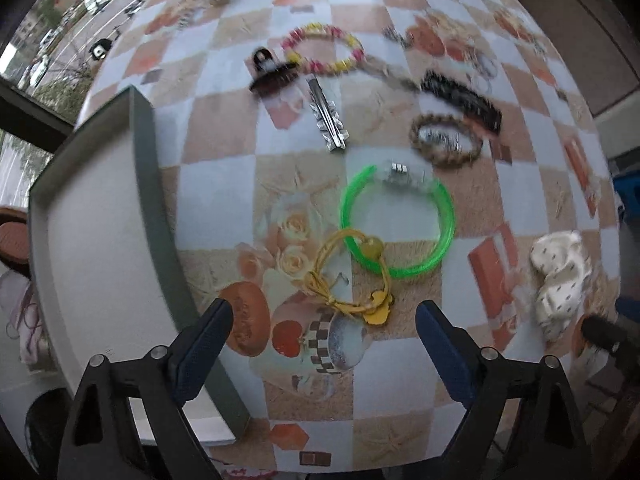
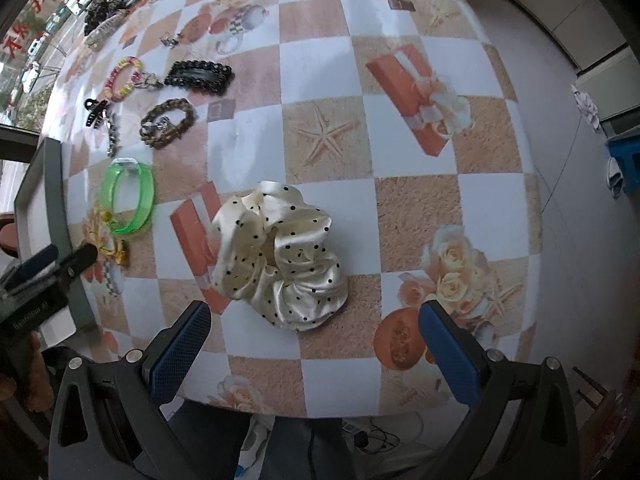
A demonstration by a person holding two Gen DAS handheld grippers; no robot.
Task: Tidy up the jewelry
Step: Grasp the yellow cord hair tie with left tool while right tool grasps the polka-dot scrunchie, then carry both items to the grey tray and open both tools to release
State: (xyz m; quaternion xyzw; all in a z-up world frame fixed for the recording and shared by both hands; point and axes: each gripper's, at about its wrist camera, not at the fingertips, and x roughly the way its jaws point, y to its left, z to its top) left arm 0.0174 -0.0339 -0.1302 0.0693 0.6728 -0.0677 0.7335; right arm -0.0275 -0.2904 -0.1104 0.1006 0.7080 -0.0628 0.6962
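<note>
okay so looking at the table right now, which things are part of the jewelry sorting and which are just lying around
Part of the job:
green bangle
yellow cord bracelet
brown braided bracelet
pink and yellow beaded bracelet
black hair clip
silver hair clip
polka-dot scrunchie
grey tray
both open grippers, left and right

Just lying about:
patterned tablecloth
blue bin
</note>
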